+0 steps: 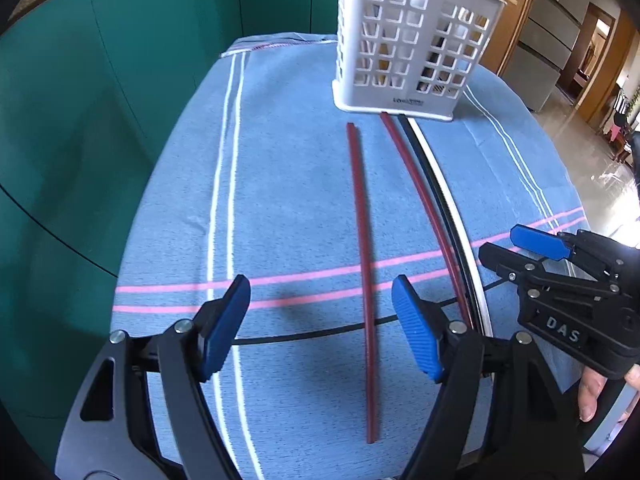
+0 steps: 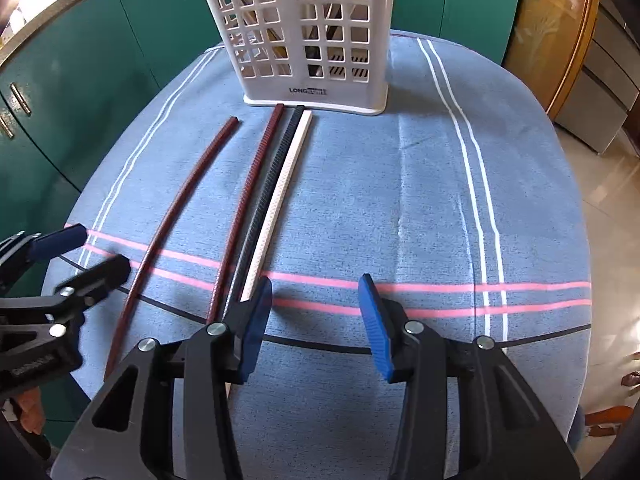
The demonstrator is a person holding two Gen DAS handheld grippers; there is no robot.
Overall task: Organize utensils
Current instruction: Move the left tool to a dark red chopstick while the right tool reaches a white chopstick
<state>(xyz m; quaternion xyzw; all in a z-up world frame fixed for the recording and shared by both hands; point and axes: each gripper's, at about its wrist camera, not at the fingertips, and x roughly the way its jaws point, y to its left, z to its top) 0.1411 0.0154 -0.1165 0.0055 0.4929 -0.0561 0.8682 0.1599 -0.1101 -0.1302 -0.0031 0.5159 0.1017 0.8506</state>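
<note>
Several chopsticks lie lengthwise on a blue cloth in front of a white slotted utensil basket [image 1: 412,40] [image 2: 304,32]. A lone dark red chopstick [image 1: 365,264] [image 2: 168,232] lies left of the others. A second red chopstick [image 1: 424,200] [image 2: 250,208], a black chopstick [image 1: 444,208] [image 2: 270,200] and a white chopstick [image 1: 454,208] [image 2: 280,196] lie side by side. My left gripper [image 1: 320,328] is open above the lone red chopstick's near part. My right gripper [image 2: 316,320] [image 1: 508,244] is open and empty, just right of the white chopstick.
The blue striped cloth [image 2: 400,200] covers a small table. Green cabinets [image 1: 100,80] stand behind and to the left. A wooden door frame and tiled floor [image 2: 600,184] lie to the right, past the table edge.
</note>
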